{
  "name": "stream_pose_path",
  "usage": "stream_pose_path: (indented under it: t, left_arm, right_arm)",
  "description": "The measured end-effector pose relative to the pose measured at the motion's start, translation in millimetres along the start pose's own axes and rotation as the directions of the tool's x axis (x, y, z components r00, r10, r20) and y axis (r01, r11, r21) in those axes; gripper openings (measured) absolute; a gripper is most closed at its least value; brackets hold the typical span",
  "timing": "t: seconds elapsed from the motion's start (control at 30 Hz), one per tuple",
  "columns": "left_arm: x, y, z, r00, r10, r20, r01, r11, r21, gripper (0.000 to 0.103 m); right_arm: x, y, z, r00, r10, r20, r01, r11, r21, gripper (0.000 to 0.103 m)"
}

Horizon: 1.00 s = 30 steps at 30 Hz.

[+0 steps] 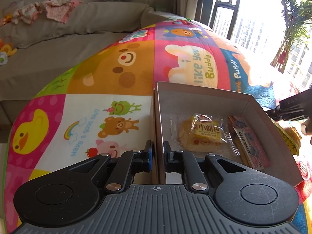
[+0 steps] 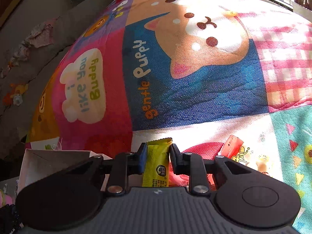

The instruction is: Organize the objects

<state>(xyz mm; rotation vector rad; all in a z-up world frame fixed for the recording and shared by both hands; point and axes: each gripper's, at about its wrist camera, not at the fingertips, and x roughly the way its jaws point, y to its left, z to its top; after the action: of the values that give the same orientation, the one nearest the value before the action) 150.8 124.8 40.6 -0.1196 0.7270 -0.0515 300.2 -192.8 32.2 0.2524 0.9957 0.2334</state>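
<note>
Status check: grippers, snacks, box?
Left gripper shut on box wall. Right gripper shut on yellow packet. Bread and pink packet already boxed. More snacks on mat.

Cartoon-print play mat (image 1: 109,81) spreads across frame, patches with duck, bear, frog, puppy. Grey sofa (image 1: 64,39) at 10 o'clock behind mat. Pink crumpled clothes (image 1: 48,11) on sofa cushion at 11 o'clock. Small orange toy (image 1: 6,48) at 9 o'clock on sofa seat. Dark-framed window (image 1: 232,11) at 1 o'clock, bright. Green palm plant (image 1: 292,25) at 2 o'clock beside window.
</note>
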Motion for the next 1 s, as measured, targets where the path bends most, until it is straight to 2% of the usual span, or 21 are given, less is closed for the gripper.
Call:
stream_pose_path:
  t: [0.17, 0.3, 0.37, 0.4, 0.47, 0.57, 0.67, 0.73, 0.8, 0.83, 0.87, 1.0]
  left_arm:
    - [0, 1, 0, 1.0, -0.001, -0.004, 0.001, 1.0, -0.006, 0.013]
    - [0, 1, 0, 1.0, -0.003, -0.003, 0.003, 1.0, -0.006, 0.013]
    - [0, 1, 0, 1.0, -0.003, -0.004, 0.003, 1.0, -0.006, 0.013]
    - [0, 1, 0, 1.0, -0.002, -0.003, 0.002, 1.0, -0.005, 0.013]
    - [0, 1, 0, 1.0, -0.002, -0.004, 0.002, 1.0, -0.005, 0.013]
    - [0, 1, 0, 1.0, -0.002, -0.003, 0.002, 1.0, -0.006, 0.013]
    - [0, 1, 0, 1.0, -0.003, -0.003, 0.003, 1.0, -0.006, 0.013]
    - [0, 1, 0, 1.0, -0.003, -0.004, 0.003, 1.0, -0.007, 0.013]
    - [0, 1, 0, 1.0, -0.002, -0.004, 0.002, 1.0, -0.005, 0.013]
    - [0, 1, 0, 1.0, -0.002, -0.004, 0.002, 1.0, -0.003, 0.013]
    - [0, 1, -1, 1.0, -0.003, -0.003, 0.003, 1.0, -0.002, 0.013]
    - [-1, 1, -2, 1.0, -0.004, 0.0, 0.004, 1.0, -0.003, 0.013]
  right_arm:
    - [-43, 2, -55, 0.996, 0.066, -0.052, -0.07, 0.995, -0.071, 0.024]
    - [-87, 4, -90, 0.995, 0.088, -0.039, -0.093, 0.985, -0.145, 0.027]
    - [-107, -2, -93, 0.994, 0.105, 0.006, -0.104, 0.985, -0.14, 0.04]
    - [-117, -5, -90, 0.994, 0.101, 0.047, -0.094, 0.986, -0.136, 0.044]
    - [-129, -14, -79, 0.99, 0.063, 0.125, -0.048, 0.991, -0.121, 0.061]
    - [-120, -29, -55, 0.978, -0.044, 0.204, 0.06, 0.996, -0.073, 0.072]
    - [-86, -41, -27, 0.964, -0.151, 0.217, 0.166, 0.985, -0.055, 0.078]
    - [-52, -49, -8, 0.972, -0.176, 0.158, 0.185, 0.982, -0.042, 0.079]
    - [-26, -52, 2, 0.966, -0.221, 0.135, 0.228, 0.973, -0.04, 0.078]
    - [-17, -52, 5, 0.968, -0.221, 0.118, 0.228, 0.972, -0.048, 0.075]
    - [-12, -53, 5, 0.972, -0.21, 0.103, 0.217, 0.975, -0.054, 0.06]
    - [-26, -58, -12, 0.988, -0.132, 0.079, 0.135, 0.99, -0.036, 0.049]
